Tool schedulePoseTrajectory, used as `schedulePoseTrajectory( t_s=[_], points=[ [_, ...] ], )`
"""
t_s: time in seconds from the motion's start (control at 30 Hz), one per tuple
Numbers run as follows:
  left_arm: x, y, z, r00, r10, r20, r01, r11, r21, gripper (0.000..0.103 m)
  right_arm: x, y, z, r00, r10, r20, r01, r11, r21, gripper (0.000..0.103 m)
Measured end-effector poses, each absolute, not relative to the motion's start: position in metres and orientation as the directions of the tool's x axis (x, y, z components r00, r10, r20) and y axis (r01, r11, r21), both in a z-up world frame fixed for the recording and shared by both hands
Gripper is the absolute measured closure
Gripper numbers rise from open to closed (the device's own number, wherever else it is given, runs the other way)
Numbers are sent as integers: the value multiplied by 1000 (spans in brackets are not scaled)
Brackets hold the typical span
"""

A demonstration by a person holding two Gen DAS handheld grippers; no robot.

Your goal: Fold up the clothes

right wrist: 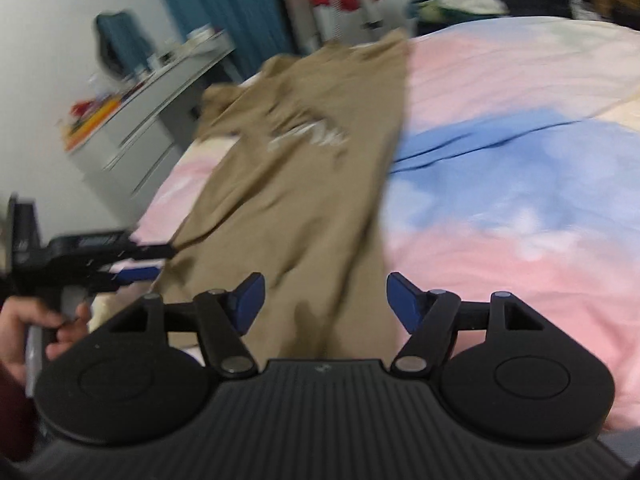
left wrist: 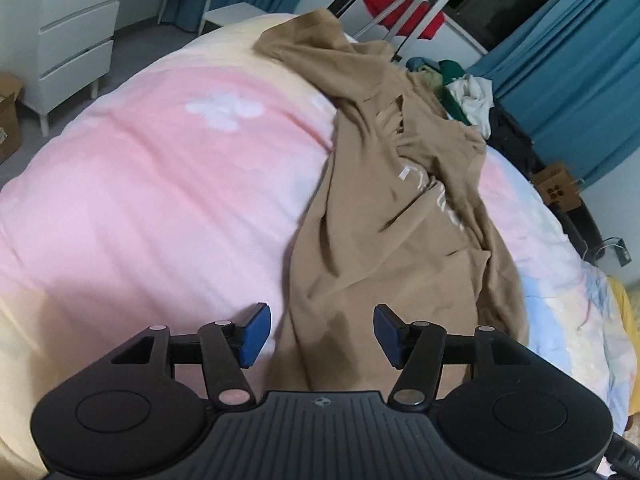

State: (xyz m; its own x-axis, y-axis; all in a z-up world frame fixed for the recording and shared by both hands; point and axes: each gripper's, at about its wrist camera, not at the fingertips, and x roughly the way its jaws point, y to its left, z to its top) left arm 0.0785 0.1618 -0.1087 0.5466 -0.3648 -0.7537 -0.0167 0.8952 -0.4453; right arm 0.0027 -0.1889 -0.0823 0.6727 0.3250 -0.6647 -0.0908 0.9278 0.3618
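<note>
A tan T-shirt with white lettering lies crumpled lengthwise on a pink, blue and yellow duvet. My left gripper is open just above the shirt's near end, and the blue pads hold nothing. The right wrist view is blurred. There the same shirt stretches away across the duvet, and my right gripper is open over its near hem, empty. The left gripper also shows side-on at the shirt's left edge, held by a hand.
White drawers stand left of the bed, with cardboard boxes on the floor. A heap of clothes, a tripod with a red garment and blue curtains sit beyond. A cluttered grey desk is at the left.
</note>
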Motion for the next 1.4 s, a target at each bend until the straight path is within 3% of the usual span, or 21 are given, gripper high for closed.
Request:
schedulePoseTrajectory(
  t_s=[0.07,0.17,0.2,0.27,0.3,0.33,0.4,0.43,0.67,0.77,0.97,1.07,1.13,1.17,1.2,1.23,1.3,1.33,1.4],
  points=[
    [77,154,-111,526,-364,-768,11,906,-422,39,14,-172,-98,623,356,-696,-130,925,357,34],
    [76,142,-114,495,-361,-790,53,920,-388,39,25,-154,-119,579,268,-770,-96,960,262,35],
    [75,138,-115,485,-360,-797,67,924,-377,41,27,-151,-123,573,242,-783,-83,968,238,41],
    [71,130,-113,470,-370,-801,118,926,-359,50,27,-150,-123,567,238,-789,-89,969,229,70],
    [69,128,-112,465,-372,-803,133,927,-352,65,28,-151,-122,558,238,-795,-81,969,233,90],
    [67,127,-111,461,-372,-806,146,927,-345,78,27,-156,-119,553,249,-795,-70,965,254,93],
    [65,126,-109,455,-371,-809,157,928,-337,98,25,-166,-113,546,273,-792,-47,954,297,95],
    [64,126,-108,455,-369,-810,152,929,-337,99,24,-170,-108,552,282,-785,-47,950,308,96],
    [63,155,-82,414,-474,-777,116,874,-472,100,12,-200,-71,568,327,-755,-64,932,356,97],
    [60,163,-71,402,-468,-787,113,878,-464,100,10,-207,-70,544,347,-764,-76,927,368,97],
    [66,151,-94,340,-357,-870,129,934,-333,99,12,-198,-112,469,296,-832,-65,951,302,96],
    [67,150,-94,339,-342,-876,151,939,-308,93,13,-203,-109,471,304,-828,-45,946,321,94],
    [67,155,-89,341,-353,-871,142,935,-324,65,12,-209,-102,482,313,-819,-33,940,340,90],
    [67,158,-87,343,-360,-868,137,933,-333,59,10,-213,-97,493,318,-810,-31,936,349,88],
    [66,160,-84,344,-366,-865,132,931,-341,51,9,-217,-92,505,323,-800,-29,933,359,75],
    [67,163,-80,365,-374,-852,129,927,-351,44,9,-220,-86,527,317,-788,-32,935,354,53],
    [70,170,-69,426,-385,-819,125,921,-368,34,11,-223,-74,573,295,-764,-41,942,333,27],
    [80,172,-66,457,-384,-802,114,920,-376,25,17,-222,-70,595,288,-750,-49,945,324,26],
    [102,176,-62,516,-380,-768,90,915,-392,18,30,-220,-62,638,275,-719,-64,950,307,27]
  ],
)
